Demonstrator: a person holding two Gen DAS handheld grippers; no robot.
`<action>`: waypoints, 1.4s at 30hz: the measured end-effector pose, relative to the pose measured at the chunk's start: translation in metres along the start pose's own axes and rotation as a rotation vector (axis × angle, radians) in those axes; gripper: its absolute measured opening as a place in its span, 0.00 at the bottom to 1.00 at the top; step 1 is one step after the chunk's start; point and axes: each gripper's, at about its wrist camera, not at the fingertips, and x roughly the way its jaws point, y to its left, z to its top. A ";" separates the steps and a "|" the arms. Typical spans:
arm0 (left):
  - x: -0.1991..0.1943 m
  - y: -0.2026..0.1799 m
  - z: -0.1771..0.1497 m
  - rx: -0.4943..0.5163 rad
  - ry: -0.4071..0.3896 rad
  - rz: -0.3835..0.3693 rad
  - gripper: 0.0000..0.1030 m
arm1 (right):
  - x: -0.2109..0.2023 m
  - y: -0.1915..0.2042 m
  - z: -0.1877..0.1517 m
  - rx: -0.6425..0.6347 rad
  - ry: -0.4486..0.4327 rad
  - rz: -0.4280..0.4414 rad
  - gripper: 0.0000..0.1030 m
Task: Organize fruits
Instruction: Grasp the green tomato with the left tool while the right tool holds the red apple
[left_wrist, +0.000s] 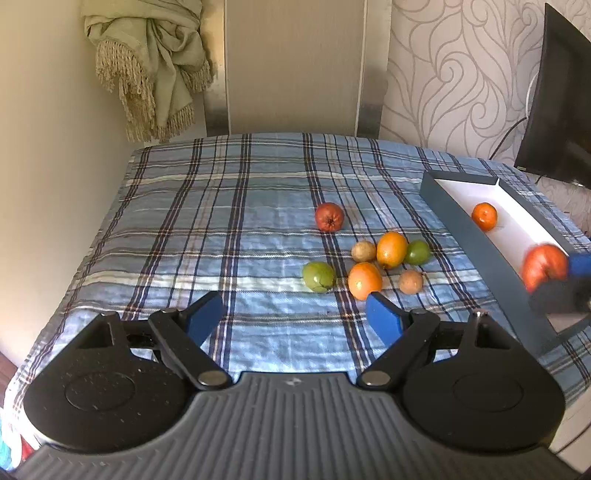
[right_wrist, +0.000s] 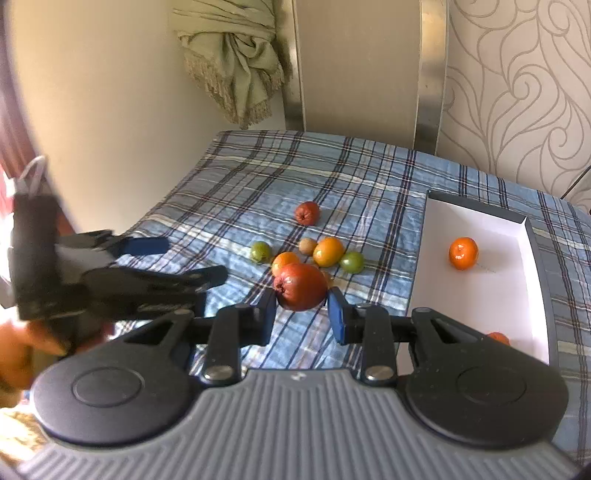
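Note:
My right gripper (right_wrist: 301, 308) is shut on a red apple (right_wrist: 300, 286) and holds it above the cloth, left of the box; the apple also shows in the left wrist view (left_wrist: 543, 266) over the box's near end. A grey box with a white inside (right_wrist: 476, 221) holds a tangerine (right_wrist: 463, 252), and a second orange fruit (right_wrist: 498, 336) peeks out behind my right finger. Several fruits lie in a cluster on the cloth: oranges (left_wrist: 364, 280), green fruits (left_wrist: 318, 277), brown ones (left_wrist: 410, 281), and a second red fruit (left_wrist: 329, 216) apart. My left gripper (left_wrist: 295, 319) is open and empty, just short of the cluster.
The table has a blue plaid cloth (left_wrist: 229, 206). A wall is close on the left, a chair back (left_wrist: 295, 66) stands behind, a dark screen (left_wrist: 561, 110) at the far right. The box (left_wrist: 476, 243) lies along the table's right side.

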 end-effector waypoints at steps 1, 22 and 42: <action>0.003 0.000 0.001 0.001 0.000 0.000 0.85 | -0.001 0.002 -0.002 0.001 0.003 0.008 0.32; 0.071 0.001 0.022 0.014 0.041 0.017 0.69 | -0.031 -0.008 -0.018 0.056 -0.038 -0.100 0.32; 0.096 -0.001 0.015 -0.014 0.073 -0.076 0.56 | -0.039 -0.014 -0.024 0.115 -0.016 -0.171 0.32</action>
